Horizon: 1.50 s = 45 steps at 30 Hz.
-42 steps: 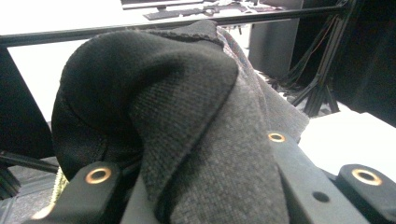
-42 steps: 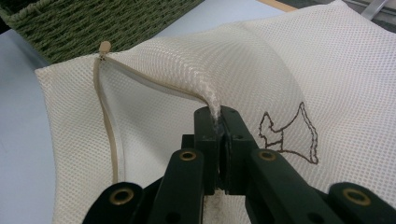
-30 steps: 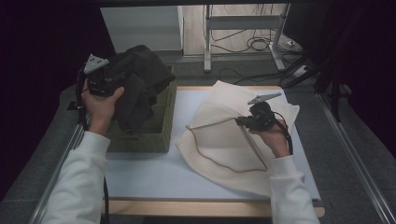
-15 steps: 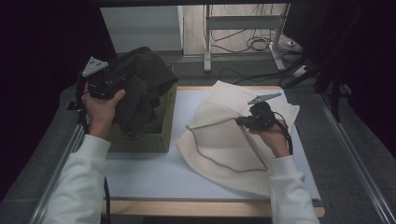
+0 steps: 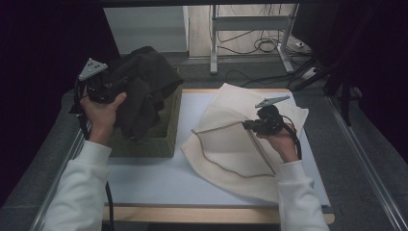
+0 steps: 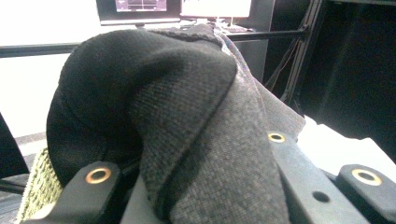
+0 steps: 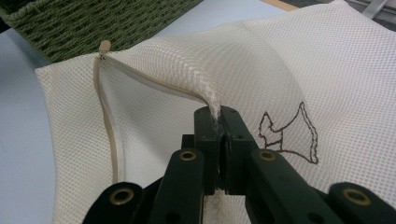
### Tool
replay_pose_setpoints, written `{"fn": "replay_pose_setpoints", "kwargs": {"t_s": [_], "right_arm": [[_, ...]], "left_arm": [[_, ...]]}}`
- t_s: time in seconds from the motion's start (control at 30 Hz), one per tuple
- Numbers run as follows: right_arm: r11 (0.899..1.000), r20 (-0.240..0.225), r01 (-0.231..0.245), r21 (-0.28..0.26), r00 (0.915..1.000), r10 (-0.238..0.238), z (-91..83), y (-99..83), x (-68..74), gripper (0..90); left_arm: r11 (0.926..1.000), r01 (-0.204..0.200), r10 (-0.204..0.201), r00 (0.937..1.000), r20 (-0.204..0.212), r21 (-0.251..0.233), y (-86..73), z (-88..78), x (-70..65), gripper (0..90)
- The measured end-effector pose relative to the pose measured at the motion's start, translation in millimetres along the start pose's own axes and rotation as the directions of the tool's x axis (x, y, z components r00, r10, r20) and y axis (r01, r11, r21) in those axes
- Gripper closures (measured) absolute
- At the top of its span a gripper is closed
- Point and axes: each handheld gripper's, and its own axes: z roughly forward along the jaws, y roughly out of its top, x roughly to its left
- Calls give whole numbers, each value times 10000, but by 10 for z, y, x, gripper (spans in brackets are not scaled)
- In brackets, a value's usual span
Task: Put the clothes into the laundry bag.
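High view: left gripper [image 5: 113, 89] clamps a dark grey knitted garment [image 5: 144, 91], bunched between its jaws and hanging over the green woven basket [image 5: 166, 139]. To the right, right gripper [image 5: 248, 125] pinches the zip-edge of a cream mesh laundry bag [image 5: 226, 154], lifting the mouth off the table. I judge the loading step is in hand; next, carry the garment across into that raised opening.

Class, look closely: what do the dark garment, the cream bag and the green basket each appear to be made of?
Dark garment: probably knitted wool or acrylic; fine matt knit loops show. Cream bag: likely synthetic mesh; a regular net of tiny holes with a slight sheen. Green basket: woven cord or dyed rush, judging by its thick twisted strands.
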Motion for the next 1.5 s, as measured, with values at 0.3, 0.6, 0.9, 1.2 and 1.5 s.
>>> {"fn": "replay_pose_setpoints", "kwargs": {"t_s": [0.3,0.6,0.9,1.2,1.5], "right_arm": [[10000,5,-19,8,10000,19,2,-1,3,865],[10000,-20,-19,31,10000,19,4,-2,2,865],[10000,-2,-35,38,10000,35,0,-1,2,865],[10000,21,-2,36,10000,2,3,-1,2,865],[10000,26,-9,26,10000,9,9,-2,2,865]], "left_arm": [[9998,58,-53,9997,249,-179,32,-73,-55,787],[9995,-53,68,9988,476,-301,49,-126,-131,787],[9990,-179,209,9969,753,-407,66,-185,-226,787],[9978,-270,334,9935,1090,-598,99,-243,-321,787],[9971,-232,337,9885,1475,-724,113,-316,-425,787]]}}
